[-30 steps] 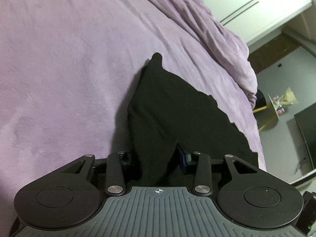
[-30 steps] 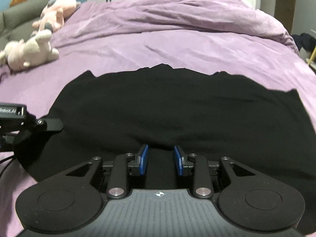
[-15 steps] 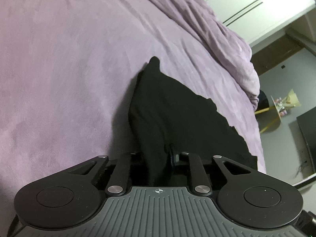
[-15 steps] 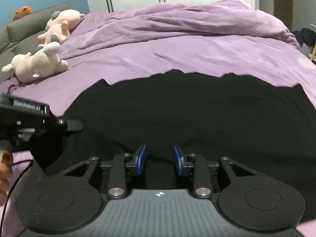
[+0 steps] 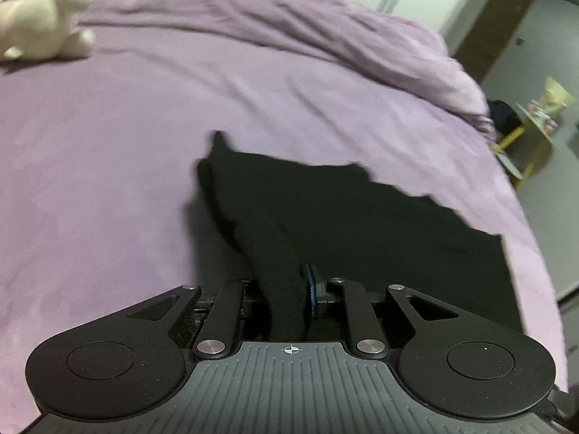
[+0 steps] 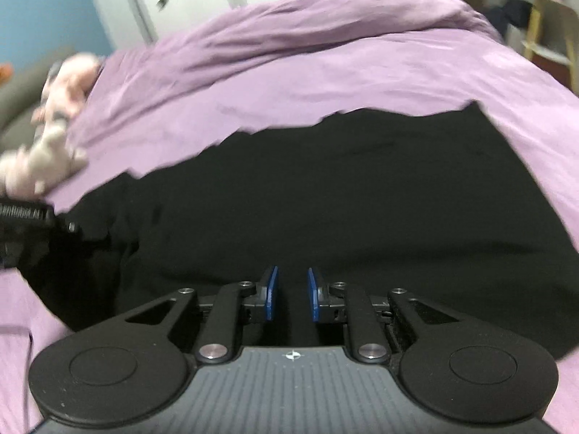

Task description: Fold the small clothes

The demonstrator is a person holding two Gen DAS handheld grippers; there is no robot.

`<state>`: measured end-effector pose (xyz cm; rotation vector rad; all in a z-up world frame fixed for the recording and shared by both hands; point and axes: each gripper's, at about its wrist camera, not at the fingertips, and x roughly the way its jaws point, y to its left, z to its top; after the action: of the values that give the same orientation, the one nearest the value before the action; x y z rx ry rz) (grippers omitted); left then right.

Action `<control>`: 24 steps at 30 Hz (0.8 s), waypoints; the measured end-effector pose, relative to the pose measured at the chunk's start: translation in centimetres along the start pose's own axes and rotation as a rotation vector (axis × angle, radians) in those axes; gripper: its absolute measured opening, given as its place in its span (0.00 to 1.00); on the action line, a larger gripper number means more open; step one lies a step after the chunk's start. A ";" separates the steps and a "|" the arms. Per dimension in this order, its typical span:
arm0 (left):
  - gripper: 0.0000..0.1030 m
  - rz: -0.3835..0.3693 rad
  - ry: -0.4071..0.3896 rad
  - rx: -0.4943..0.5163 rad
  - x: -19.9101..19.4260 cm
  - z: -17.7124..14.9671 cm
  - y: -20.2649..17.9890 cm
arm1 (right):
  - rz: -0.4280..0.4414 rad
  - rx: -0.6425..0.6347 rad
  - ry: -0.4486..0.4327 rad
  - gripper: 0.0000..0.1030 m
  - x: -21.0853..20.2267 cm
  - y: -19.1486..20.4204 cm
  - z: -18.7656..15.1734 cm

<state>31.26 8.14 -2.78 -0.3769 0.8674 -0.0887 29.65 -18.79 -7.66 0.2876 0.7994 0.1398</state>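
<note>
Purple bedspread (image 5: 108, 166) covers the bed; a rumpled duvet (image 6: 289, 29) of the same colour is heaped along its far side toward 12 o'clock. Pale plush toy (image 5: 39, 25) at 10 o'clock in the left wrist view; the same toy, blurred, at 9 o'clock in the right wrist view (image 6: 47, 159). Yellow-legged side table (image 5: 532, 123) at 2 o'clock beyond the bed. Black garment (image 6: 343, 199) lies spread on the bedspread. Left gripper (image 5: 286, 289): jaws closed on a bunched fold of the garment, which rises from the bed into them. Right gripper (image 6: 291, 293): blue pads (image 6: 271, 293) parted by a narrow gap, garment beneath and between them; whether gripped cannot be told.
</note>
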 end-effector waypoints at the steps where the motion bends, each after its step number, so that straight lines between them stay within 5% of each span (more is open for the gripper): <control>1: 0.17 -0.029 -0.004 0.015 -0.1 0.1 -1.2 | -0.002 0.026 -0.011 0.15 -0.5 -0.8 0.1; 6: 0.19 -0.145 0.021 0.087 2.4 -1.1 -6.9 | -0.030 0.090 -0.048 0.17 -1.9 -3.7 0.5; 8: 0.29 -0.167 0.051 0.111 4.3 -2.4 -8.4 | -0.035 0.088 -0.041 0.17 -2.1 -4.4 0.3; 13: 0.35 -0.334 0.144 0.050 4.5 -4.8 -8.2 | -0.023 0.105 -0.028 0.17 -2.3 -5.8 -0.1; 15: 0.35 -0.373 0.102 0.052 2.4 -5.2 -7.5 | -0.002 0.113 -0.030 0.17 -2.3 -6.0 -0.1; 19: 0.35 -0.247 -0.029 0.073 -0.5 -5.2 -5.9 | 0.064 0.141 -0.033 0.18 -2.2 -5.6 0.1; 24: 0.33 -0.124 0.004 0.069 2.0 -6.3 -5.2 | 0.195 0.179 0.032 0.24 -0.4 -4.8 0.0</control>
<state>28.18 1.07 -6.06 -0.3653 0.8427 -0.2335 29.48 -23.50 -8.83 0.5342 0.8163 0.2566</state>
